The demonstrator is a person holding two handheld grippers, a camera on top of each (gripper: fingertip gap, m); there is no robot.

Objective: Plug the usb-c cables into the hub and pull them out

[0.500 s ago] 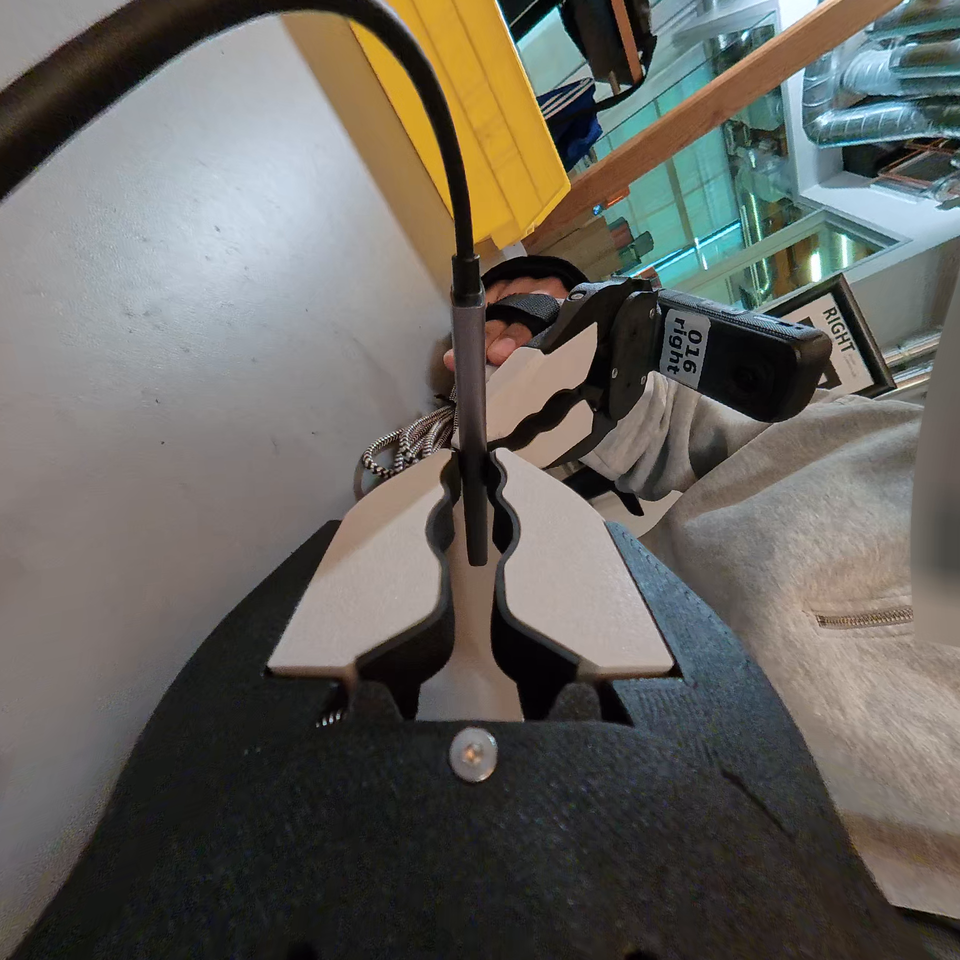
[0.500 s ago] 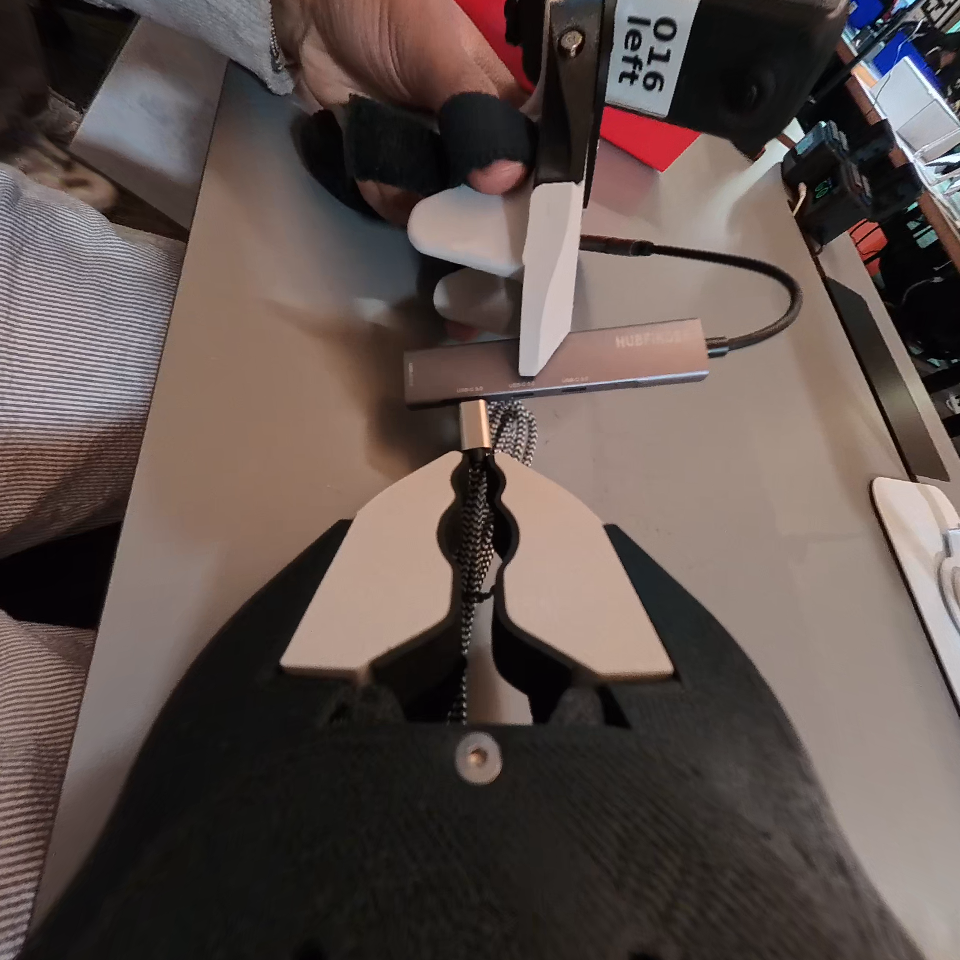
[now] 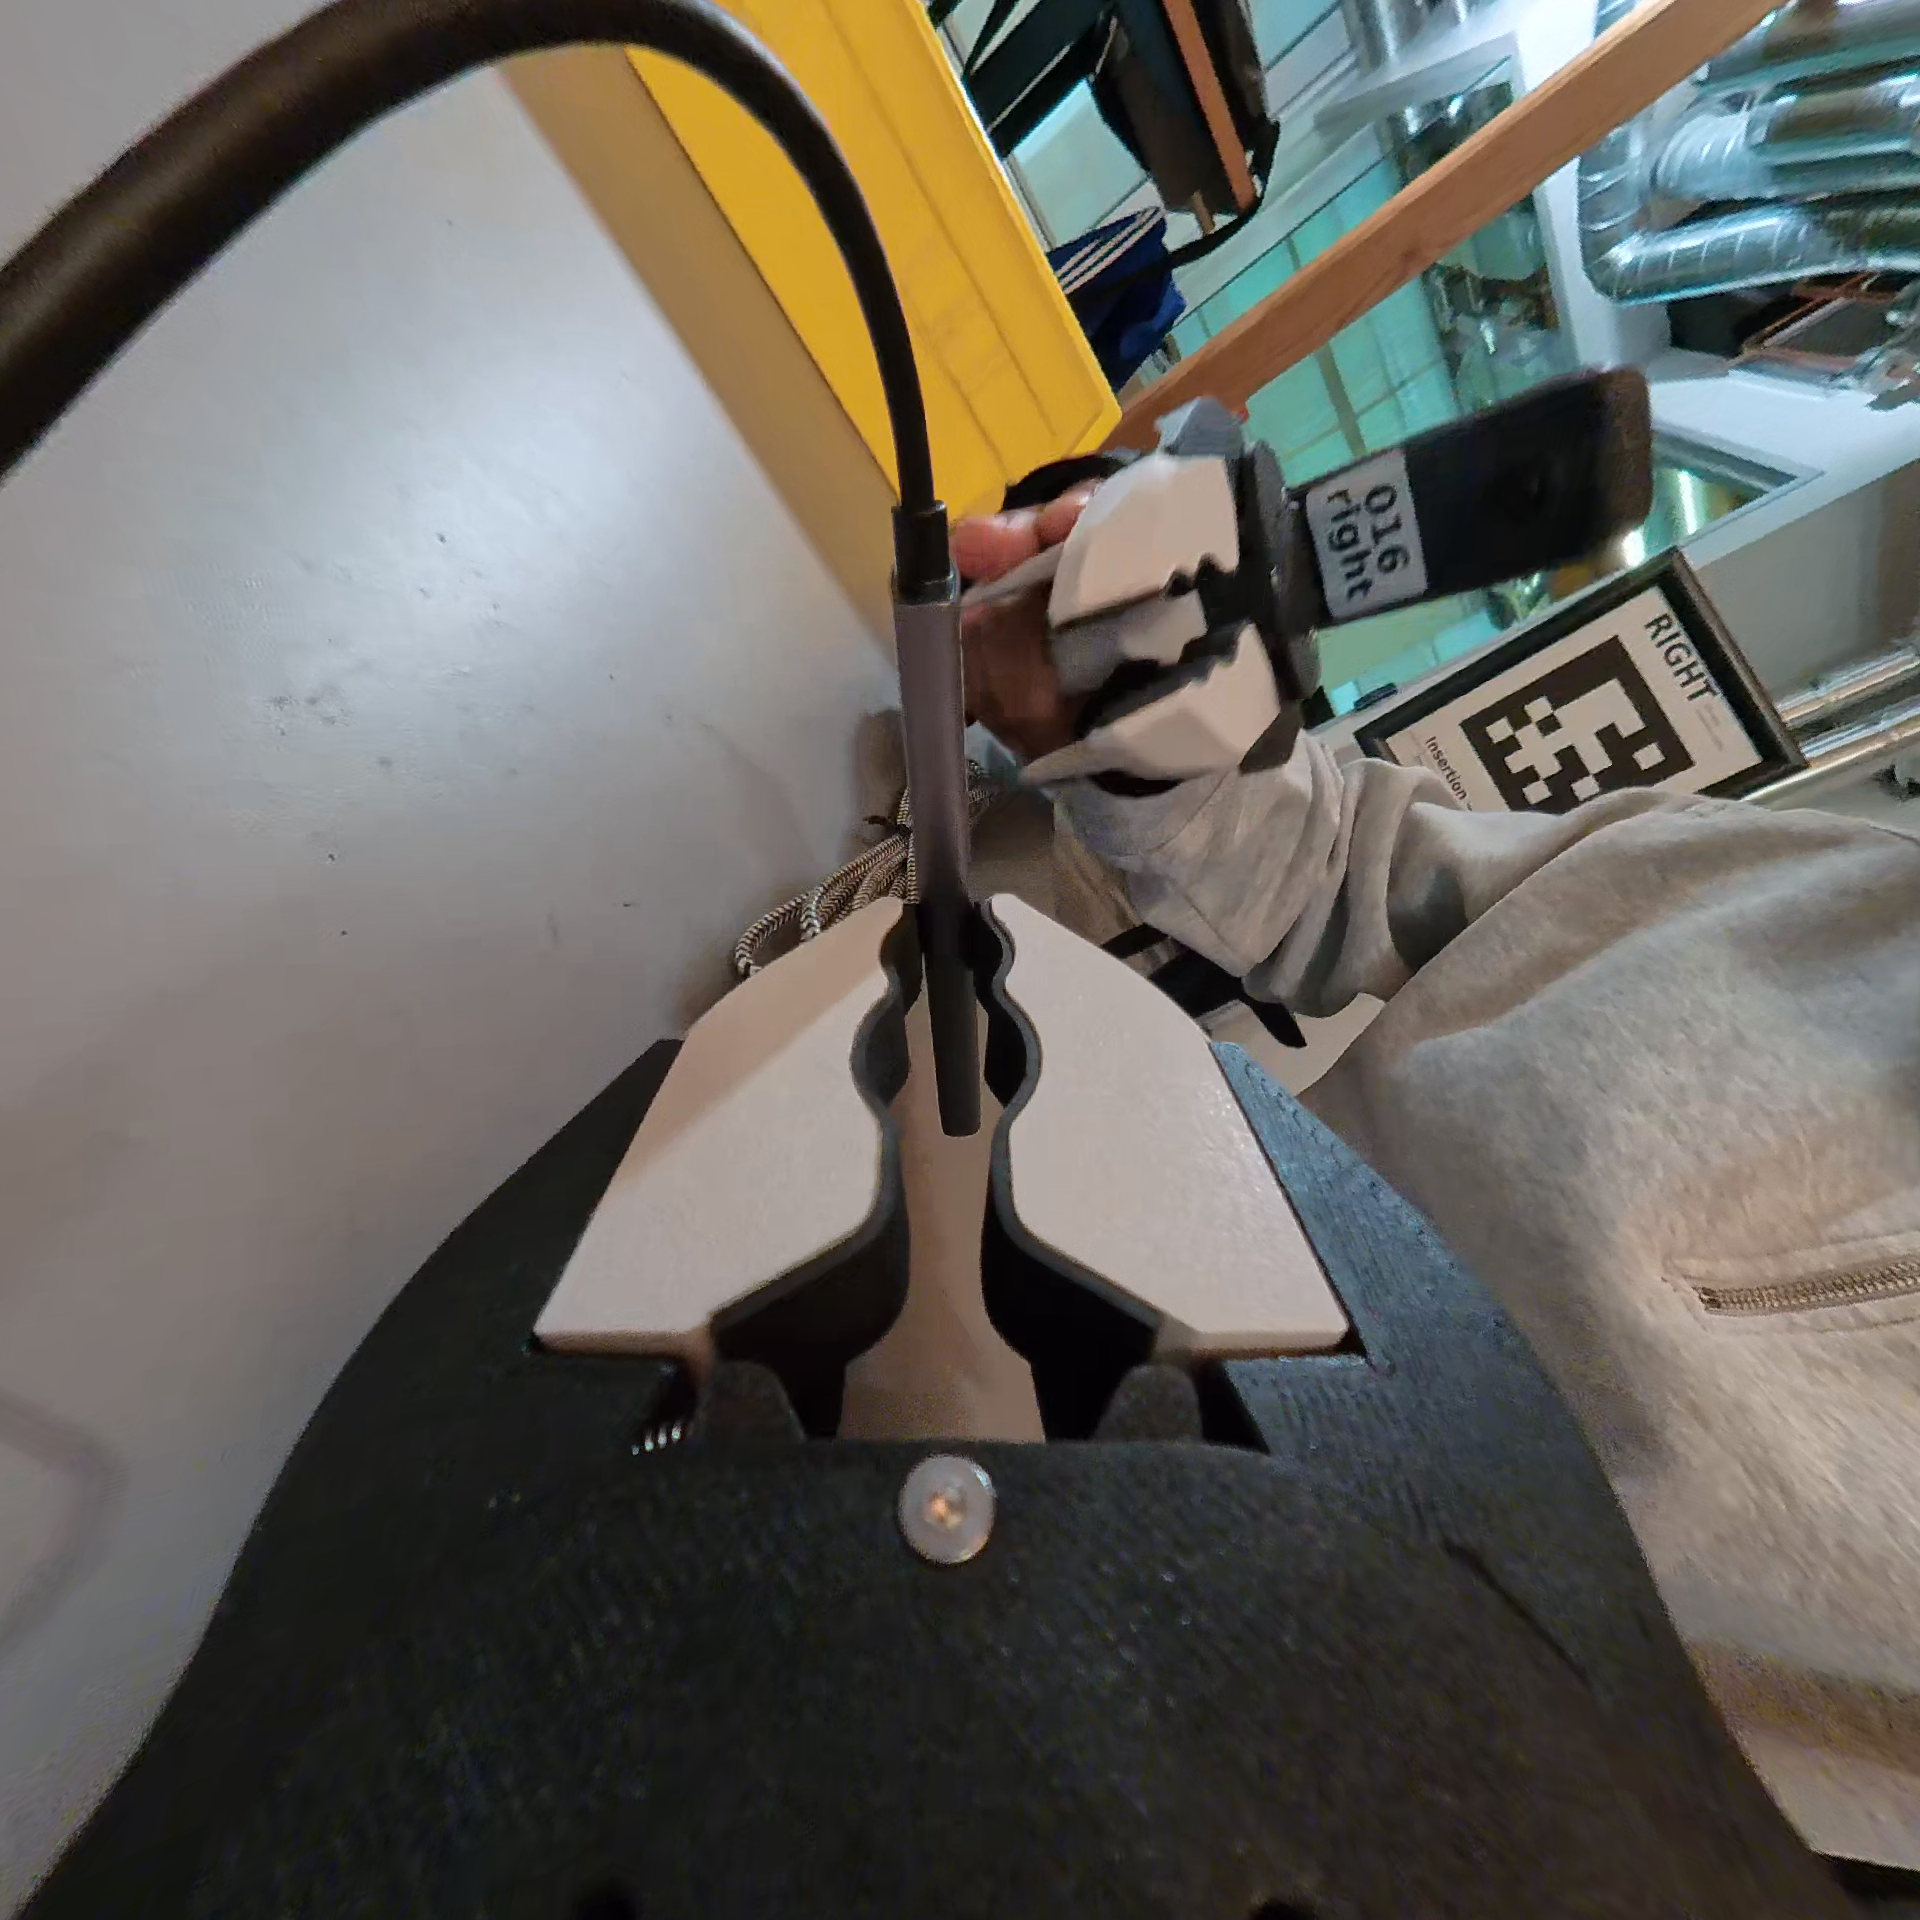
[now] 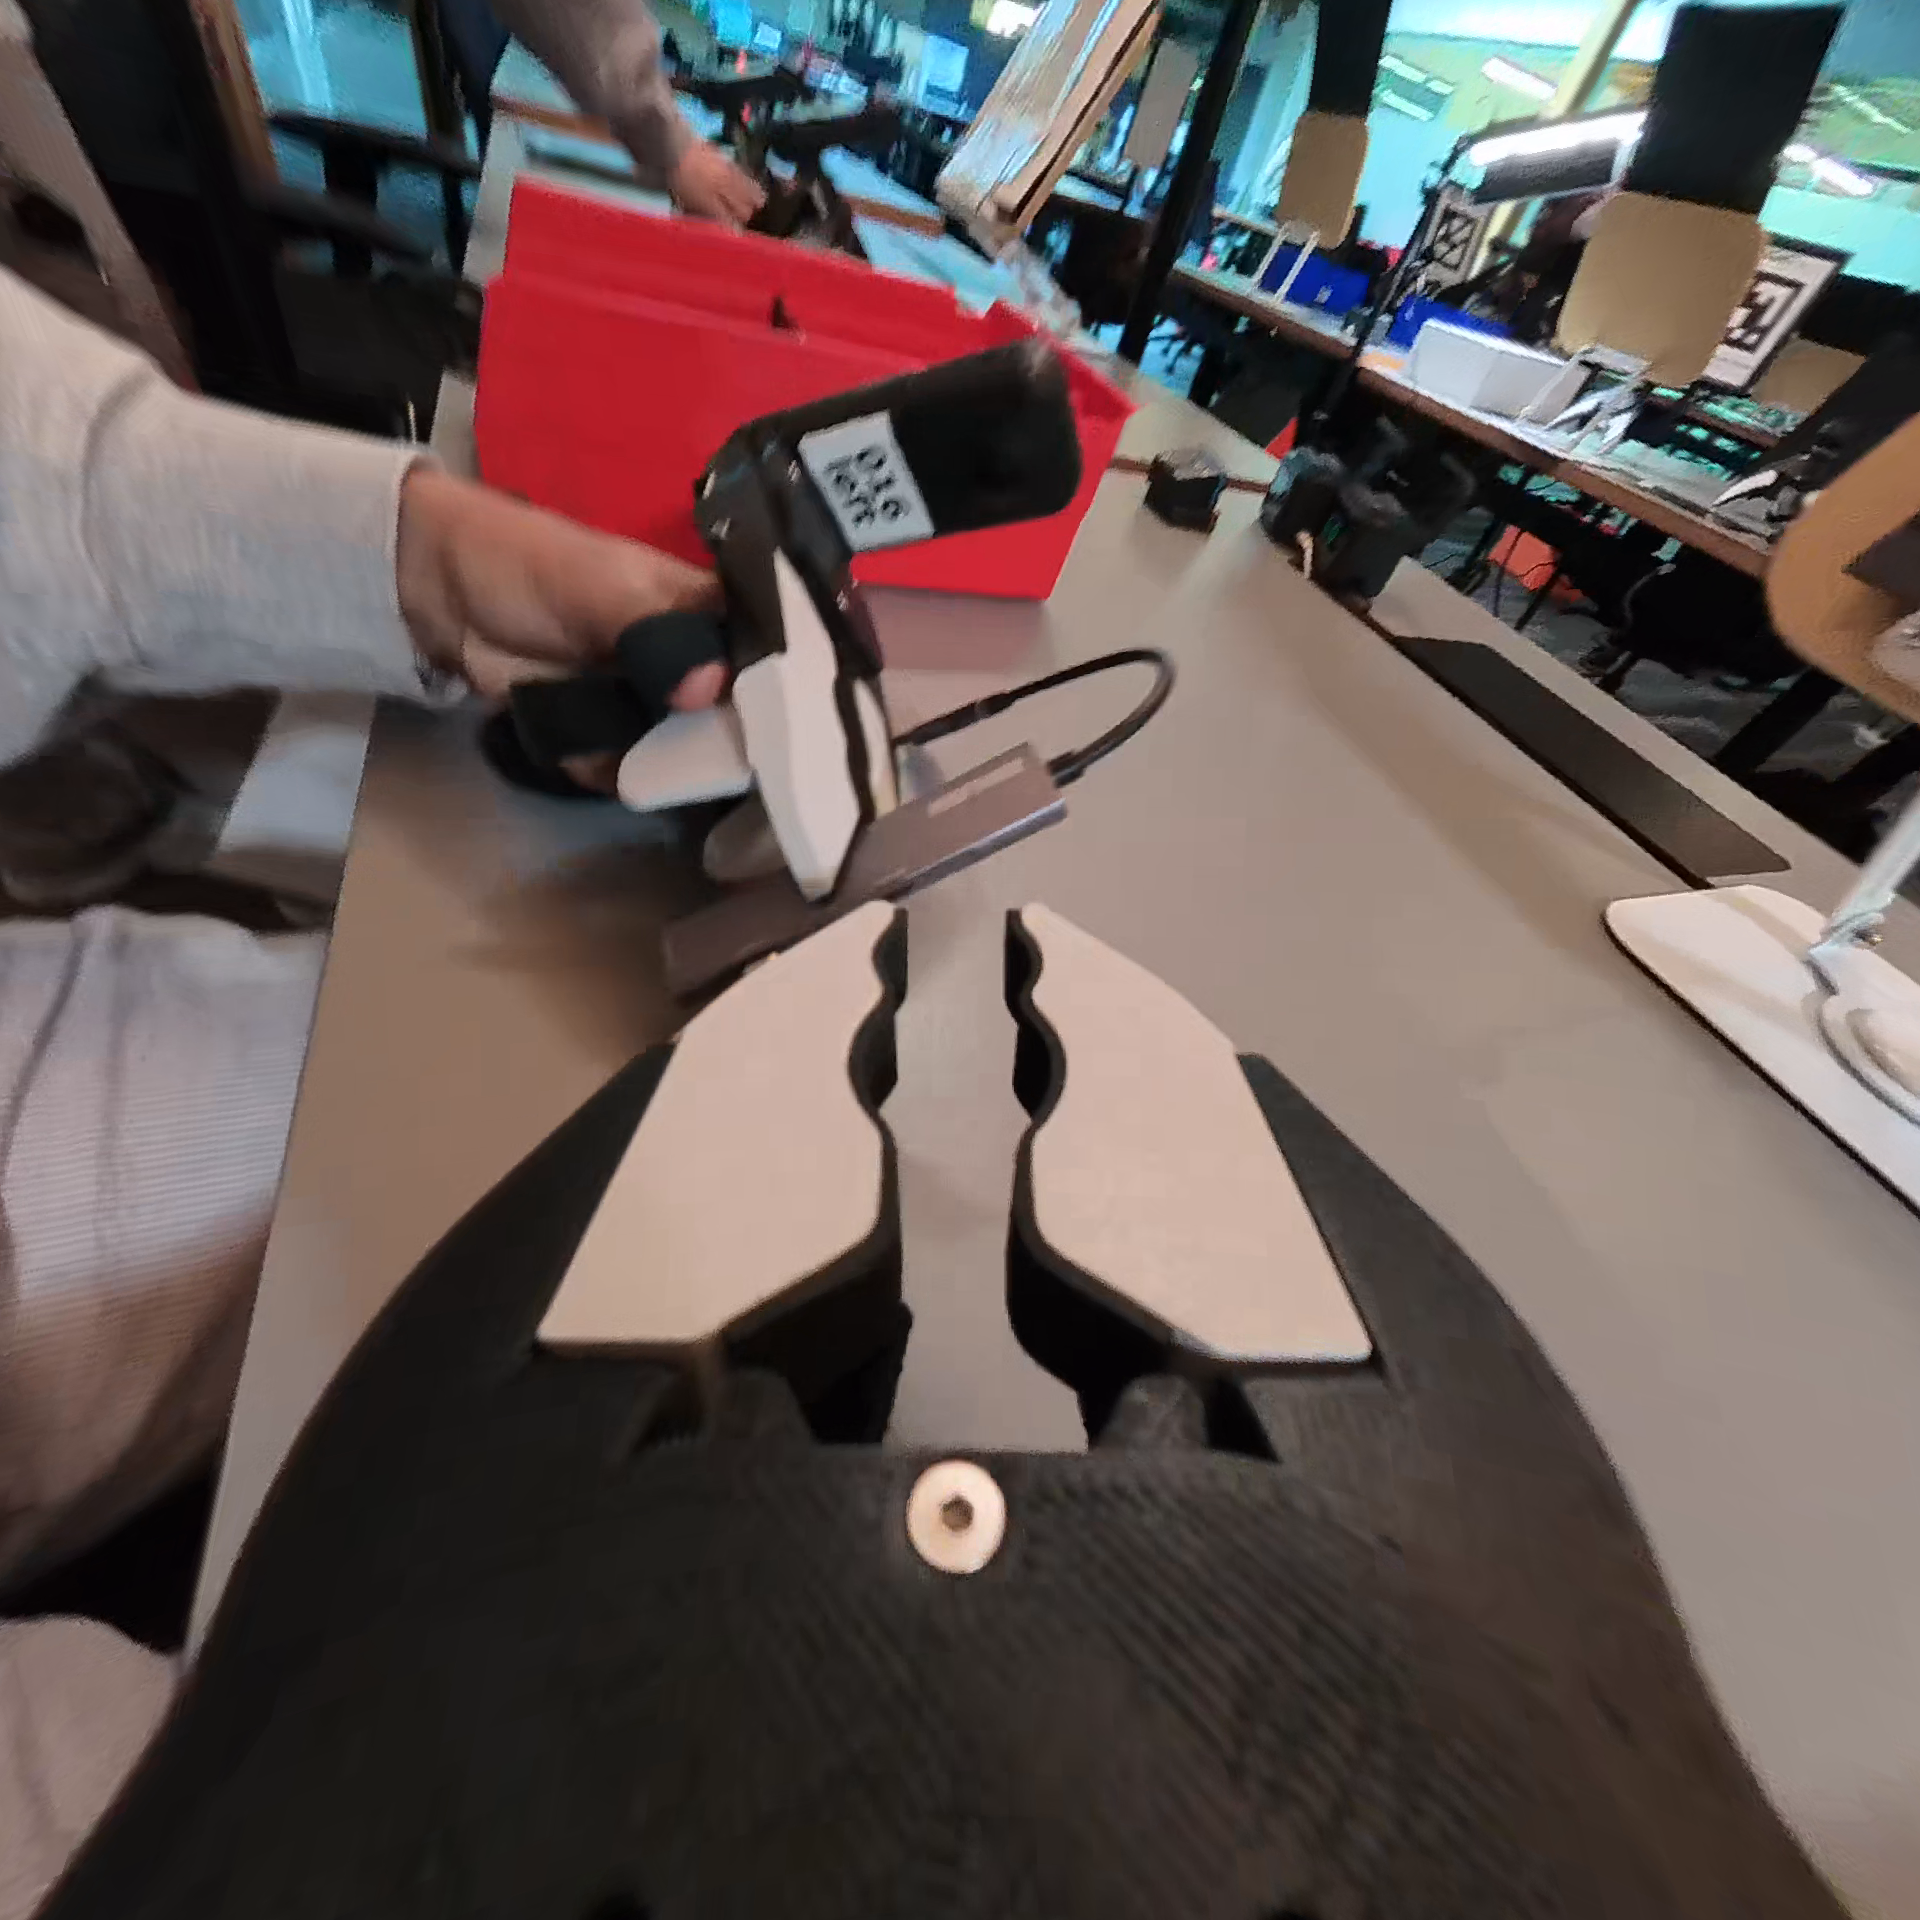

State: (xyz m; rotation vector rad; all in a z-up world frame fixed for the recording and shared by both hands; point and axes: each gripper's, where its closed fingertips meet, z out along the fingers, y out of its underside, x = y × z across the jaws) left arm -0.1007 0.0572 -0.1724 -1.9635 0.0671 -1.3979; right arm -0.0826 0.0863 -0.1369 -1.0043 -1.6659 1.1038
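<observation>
Right wrist view: red bin (image 4: 665, 436), contents hidden.

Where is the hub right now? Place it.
The hub lies on the grey table, clamped by the left gripper, in front of the red bin; the open right gripper is just short of it.

The right claw (image 4: 956, 920) has let go of the braided cable (image 3: 831, 909) and lifted away.

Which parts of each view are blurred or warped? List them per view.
Left wrist view: the right gripper is motion-smeared, while the hub between the left gripper fingers stays sharp; the black cable bows from wide-angle distortion. Right wrist view: blurred nearly throughout, including the red bin; the table edges splay outward.
</observation>
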